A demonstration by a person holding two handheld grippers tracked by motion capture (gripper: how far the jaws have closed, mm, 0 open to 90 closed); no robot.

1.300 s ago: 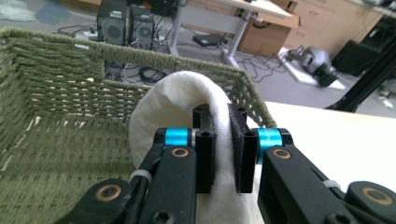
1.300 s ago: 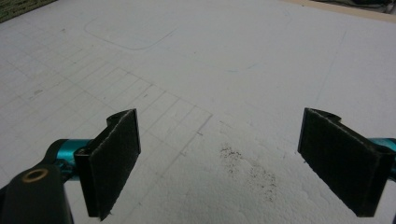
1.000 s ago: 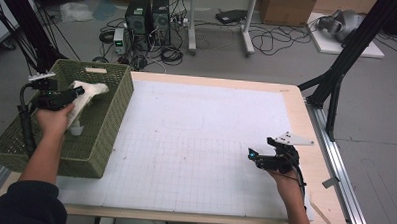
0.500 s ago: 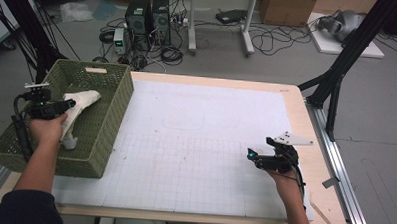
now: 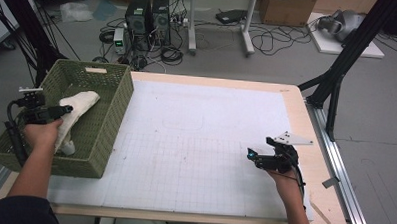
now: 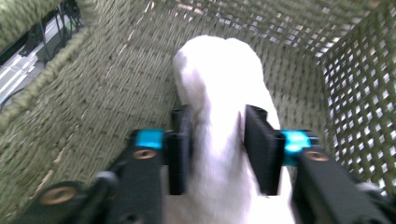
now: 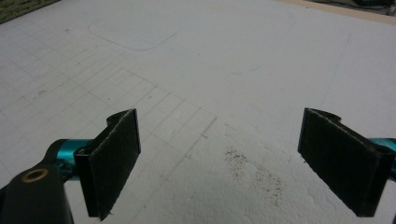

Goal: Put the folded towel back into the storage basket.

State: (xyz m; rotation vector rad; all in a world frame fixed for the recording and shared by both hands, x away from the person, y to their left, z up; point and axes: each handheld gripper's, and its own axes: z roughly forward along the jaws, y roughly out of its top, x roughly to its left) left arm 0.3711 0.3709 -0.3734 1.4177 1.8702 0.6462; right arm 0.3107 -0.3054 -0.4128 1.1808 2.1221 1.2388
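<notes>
left gripper (image 6: 217, 149) jaws opening around cloth (image 6: 224, 93), basket (image 5: 112, 89) walls close | right gripper (image 7: 233, 163) jaws wide

You have a plain white soft cloth (image 6: 219, 140) lying in an olive-green woven rectangular basket (image 5: 106, 119). Your left gripper (image 6: 217, 149) carries black pads on bright blue mounts, and your right gripper (image 7: 238, 163) the same. Beneath them a white sheet with a faint grey grid (image 5: 195, 157) covers the pale wooden table (image 5: 315, 161).
</notes>
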